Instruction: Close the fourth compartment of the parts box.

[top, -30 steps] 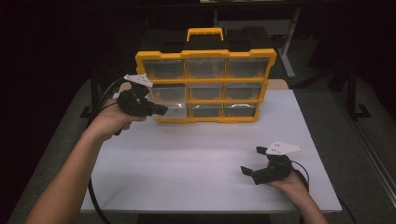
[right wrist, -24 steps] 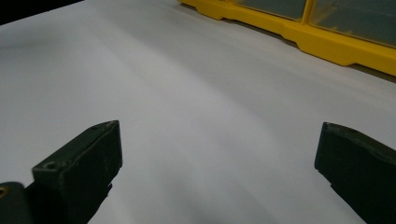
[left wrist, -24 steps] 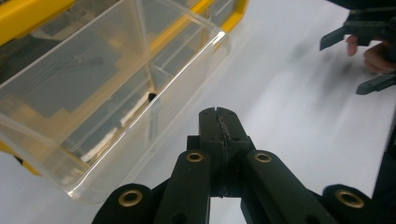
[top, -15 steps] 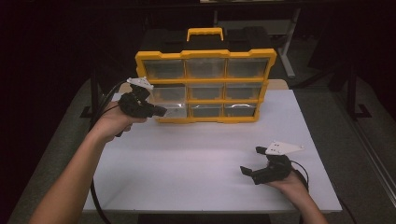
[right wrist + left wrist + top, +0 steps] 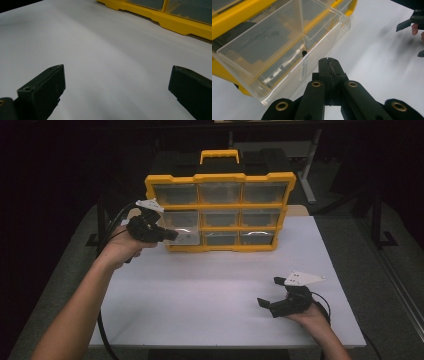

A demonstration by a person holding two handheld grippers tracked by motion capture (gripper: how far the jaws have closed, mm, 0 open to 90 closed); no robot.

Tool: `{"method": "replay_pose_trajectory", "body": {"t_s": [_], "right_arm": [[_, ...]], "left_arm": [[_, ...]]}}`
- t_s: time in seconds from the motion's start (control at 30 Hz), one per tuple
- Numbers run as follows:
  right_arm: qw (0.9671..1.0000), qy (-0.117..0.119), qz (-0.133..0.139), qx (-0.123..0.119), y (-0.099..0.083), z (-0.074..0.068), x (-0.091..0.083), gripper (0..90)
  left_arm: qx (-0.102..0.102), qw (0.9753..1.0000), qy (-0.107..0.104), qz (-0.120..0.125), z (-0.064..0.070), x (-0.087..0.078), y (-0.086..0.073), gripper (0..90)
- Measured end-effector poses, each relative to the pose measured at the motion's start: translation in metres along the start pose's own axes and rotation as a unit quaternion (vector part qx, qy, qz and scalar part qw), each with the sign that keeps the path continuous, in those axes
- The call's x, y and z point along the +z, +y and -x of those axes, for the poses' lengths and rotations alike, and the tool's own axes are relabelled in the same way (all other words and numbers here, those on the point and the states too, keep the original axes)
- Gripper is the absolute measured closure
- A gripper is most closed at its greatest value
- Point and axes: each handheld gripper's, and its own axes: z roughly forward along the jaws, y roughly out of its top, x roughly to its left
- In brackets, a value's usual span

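A yellow organizer [image 5: 220,179] with clear drawers stands upright at the table's far side. One clear drawer [image 5: 186,234] in its left column is slid out toward me. In the left gripper view this drawer [image 5: 279,42] is open-topped, with a tiny black item [image 5: 304,52] inside near its front wall. My left gripper [image 5: 170,235] has its jaws pressed together at that front wall [image 5: 328,61]; they seem to pinch its lip. My right gripper [image 5: 270,292] rests low on the white table near the front right, jaws wide apart [image 5: 117,72] with nothing between them.
The white table top [image 5: 220,285] stretches between the organizer and my hands. Black cables trail off the table's left side [image 5: 107,232]. A dark floor and metal frame legs [image 5: 310,165] lie behind the organizer. My right gripper [image 5: 412,37] appears far off in the left gripper view.
My left gripper has shifted very slightly left and toward me at the drawer front. The right gripper has stayed still and open.
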Motion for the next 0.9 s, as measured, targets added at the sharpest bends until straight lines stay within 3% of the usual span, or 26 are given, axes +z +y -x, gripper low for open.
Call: {"method": "replay_pose_trajectory", "body": {"t_s": [0.9], "right_arm": [[1.0,0.001,0.0,-0.001,0.0,0.0,0.0,0.3]], "left_arm": [[-0.012,0.9997,0.02,0.012,-0.011,0.01,0.013,90.0]]}}
